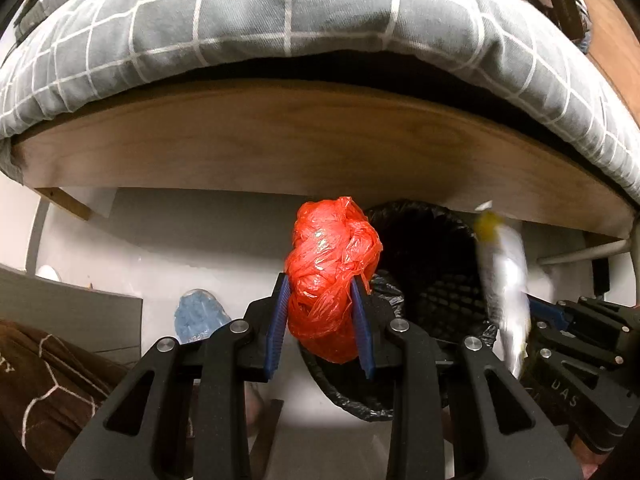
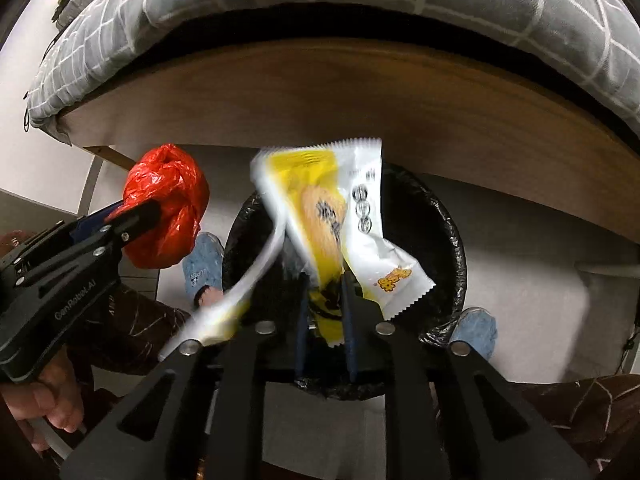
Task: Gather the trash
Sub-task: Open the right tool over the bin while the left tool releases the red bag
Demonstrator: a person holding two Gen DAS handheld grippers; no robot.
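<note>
My left gripper [image 1: 322,286] is shut on a crumpled red plastic bag [image 1: 332,276] and holds it at the left rim of a black-lined mesh trash bin [image 1: 432,280]. The bag also shows in the right wrist view [image 2: 168,208]. My right gripper [image 2: 325,280] is shut on white and yellow snack wrappers [image 2: 340,216], held over the bin's mouth [image 2: 448,240]. The wrappers are motion-blurred; they show at the right of the left wrist view [image 1: 504,280].
A wooden bed frame [image 1: 320,140] with a grey checked quilt [image 1: 280,20] overhangs the bin. Blue slippers [image 1: 200,312] are on the pale floor, one on each side of the bin [image 2: 476,328]. Brown patterned fabric [image 1: 48,380] lies at the lower left.
</note>
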